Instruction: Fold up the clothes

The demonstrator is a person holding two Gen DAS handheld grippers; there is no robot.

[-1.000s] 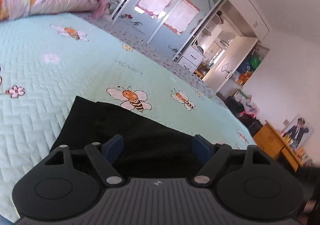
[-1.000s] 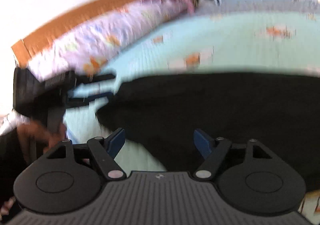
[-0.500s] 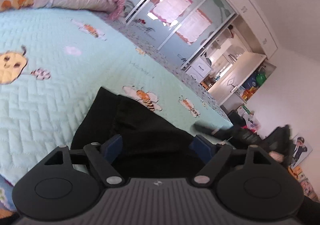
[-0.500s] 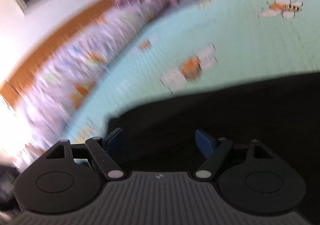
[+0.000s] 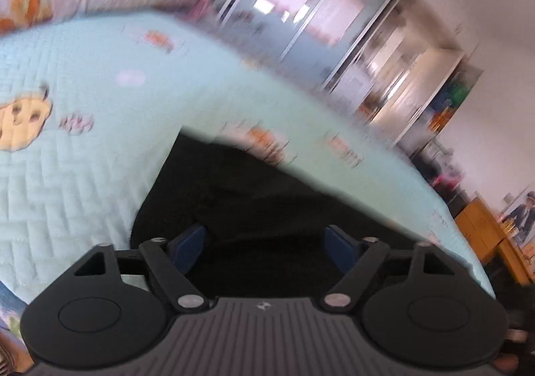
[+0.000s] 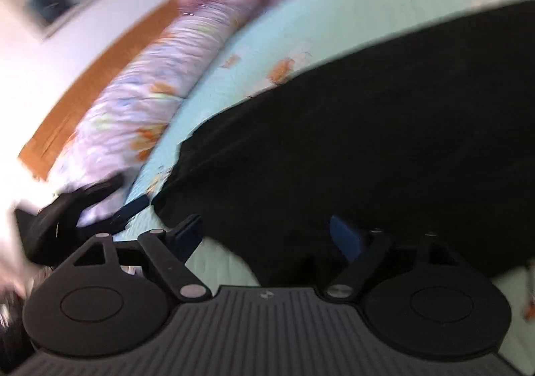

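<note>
— Mint quilted bedspread (image 5: 83,182); where's the black garment (image 6: 384,128)?
— Spread long left-to-right, under both grippers.
— Jaws?
— Left gripper (image 5: 265,244) closing over cloth, unpinched; right gripper (image 6: 265,235) opening, nearer the garment's near-left edge.

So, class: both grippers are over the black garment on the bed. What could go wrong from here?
1. The left gripper is closing over flat black garment; it may pinch several layers, or the quilt beneath.
2. The right gripper is opening at the garment's edge, one finger over bare quilt, so its grab could miss the cloth.
3. Both views are blurred by movement, so aim may be poor.
</note>
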